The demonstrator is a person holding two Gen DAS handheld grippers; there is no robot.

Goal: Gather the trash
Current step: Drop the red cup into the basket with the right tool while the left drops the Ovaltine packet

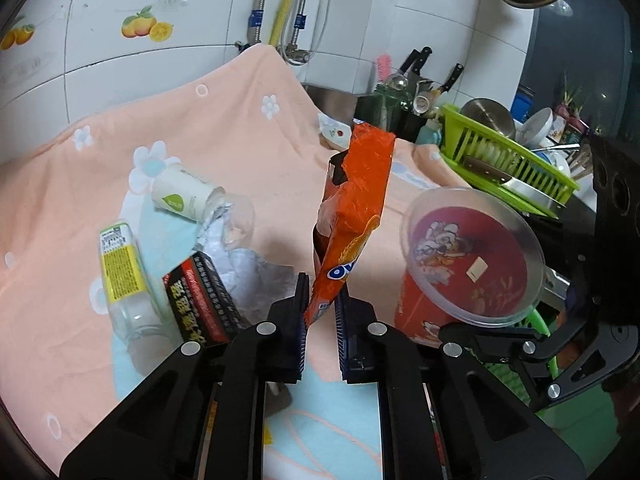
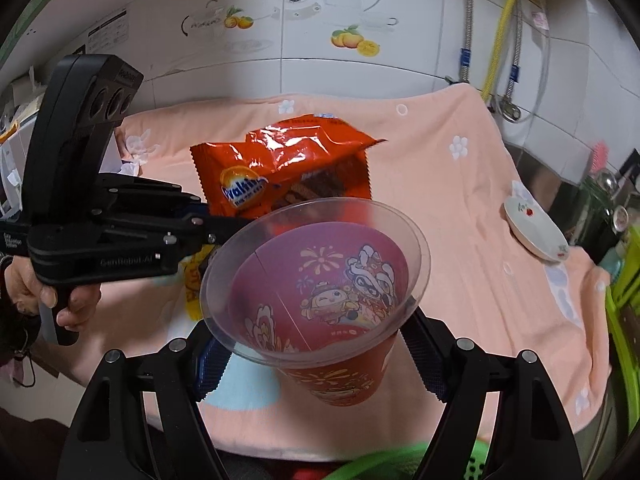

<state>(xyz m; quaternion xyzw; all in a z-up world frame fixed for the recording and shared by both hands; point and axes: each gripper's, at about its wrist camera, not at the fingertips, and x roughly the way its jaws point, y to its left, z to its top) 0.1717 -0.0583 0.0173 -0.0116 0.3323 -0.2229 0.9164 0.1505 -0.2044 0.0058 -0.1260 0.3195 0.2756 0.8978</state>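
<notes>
Jaws of the left gripper [image 1: 322,308] clamped tight on the bottom corner of an orange crinkly foil snack wrapper [image 1: 352,208], lifted clear of the peach flowered cloth [image 1: 224,132]; lower edge of the wrapper hidden between the pads. Right gripper [image 2: 320,354] spread wide around a red printed paper cup with a clear plastic lid [image 2: 316,280] (pads mostly hidden behind the lid, contact hard to confirm). Green basket rim [image 2: 384,458] cut off at bottom edge.
</notes>
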